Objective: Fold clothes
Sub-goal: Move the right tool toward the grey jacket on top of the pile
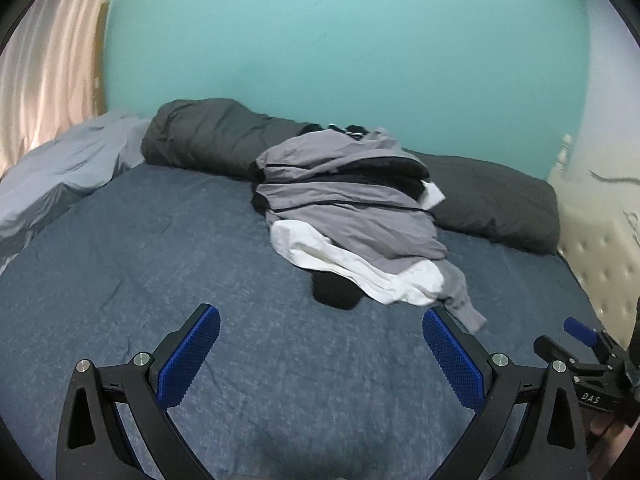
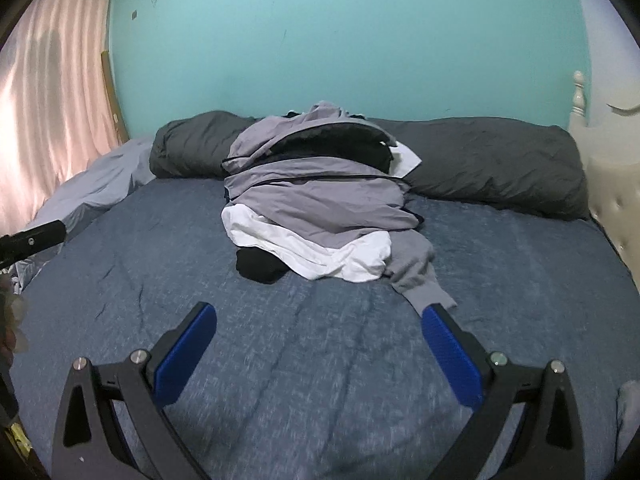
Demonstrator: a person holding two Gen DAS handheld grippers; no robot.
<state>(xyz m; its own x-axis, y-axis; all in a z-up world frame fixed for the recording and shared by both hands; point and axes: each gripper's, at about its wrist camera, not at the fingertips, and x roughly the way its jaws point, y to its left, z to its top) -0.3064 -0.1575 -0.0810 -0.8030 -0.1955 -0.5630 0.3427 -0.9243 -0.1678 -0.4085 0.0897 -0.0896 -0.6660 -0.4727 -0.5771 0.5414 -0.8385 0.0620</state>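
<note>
Start of task, nothing grabbed. Left gripper [image 1: 320,334] and right gripper [image 2: 318,330] both spread wide, empty, short of pile [image 2: 320,204] on bed [image 2: 160,280]. Next: pick the grey sleeve [image 2: 420,284] nearest.

Left gripper [image 1: 320,322] is held low, level, fingers spread wide with blue pads [image 1: 192,360] facing inward, nothing between them. Right gripper [image 2: 318,320] is likewise wide open and empty, seen beside the left at the lower right of the left wrist view
</note>
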